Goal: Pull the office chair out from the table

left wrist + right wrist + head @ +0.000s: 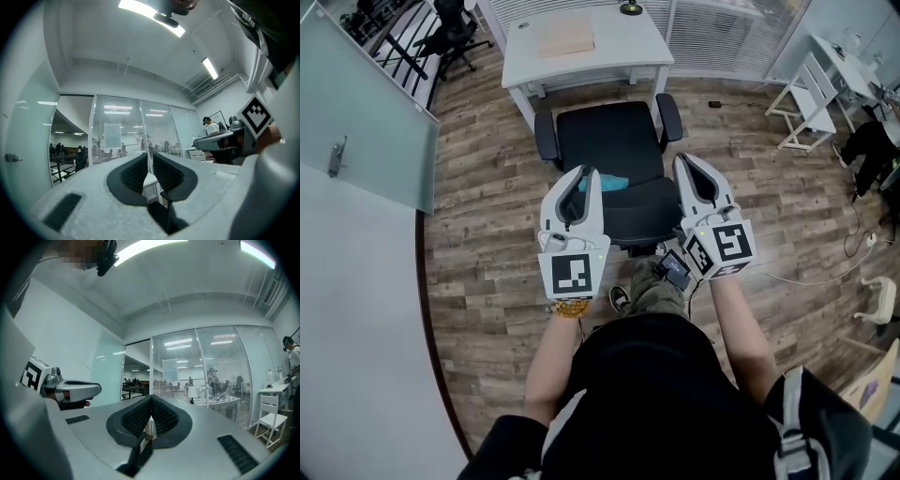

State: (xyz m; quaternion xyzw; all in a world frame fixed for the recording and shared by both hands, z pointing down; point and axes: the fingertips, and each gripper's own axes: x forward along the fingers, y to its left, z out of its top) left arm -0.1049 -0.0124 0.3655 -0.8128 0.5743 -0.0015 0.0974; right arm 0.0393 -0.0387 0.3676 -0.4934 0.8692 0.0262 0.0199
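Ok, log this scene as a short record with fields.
chair: black office chair, in front of the white table, seat not under it
on seat: small blue item, too small to identify
left tool: by the chair back, jaws a narrow gap apart, empty
right tool: by the chair back, jaws together, empty

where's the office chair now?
Head view, centre: the office chair sits just before the white table, backrest between left gripper and right gripper.

One black office chair [614,150], one white desk [609,52] bearing one tan board [565,37] toward its far edge, one white side chair [806,98], two grippers: left gripper [589,173], right gripper [682,159].
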